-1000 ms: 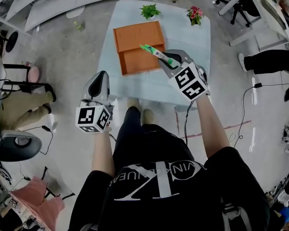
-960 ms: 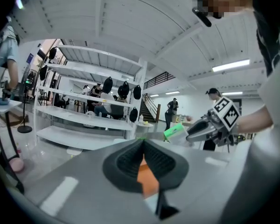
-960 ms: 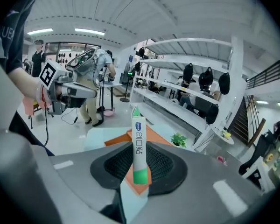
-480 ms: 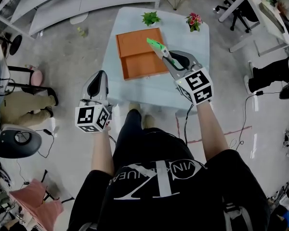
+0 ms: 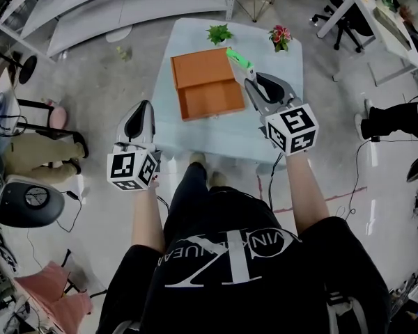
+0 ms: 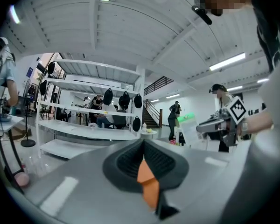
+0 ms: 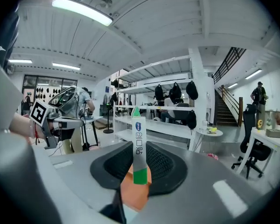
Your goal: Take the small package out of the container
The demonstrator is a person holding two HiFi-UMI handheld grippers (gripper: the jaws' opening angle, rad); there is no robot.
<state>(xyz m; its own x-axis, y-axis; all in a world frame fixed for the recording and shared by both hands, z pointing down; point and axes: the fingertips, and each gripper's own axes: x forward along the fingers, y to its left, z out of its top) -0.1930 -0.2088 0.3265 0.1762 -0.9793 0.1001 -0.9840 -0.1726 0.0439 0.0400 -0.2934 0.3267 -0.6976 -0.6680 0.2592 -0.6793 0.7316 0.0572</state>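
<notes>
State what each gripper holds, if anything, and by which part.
The right gripper holds the small package by its green-banded near end, the rest sticking out past the jaws. The left gripper, jaws shut, holds nothing.

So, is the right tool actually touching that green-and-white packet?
Touching. The right gripper view shows the right tool closed on the packet, whose tip sticks out past the jaws.
</notes>
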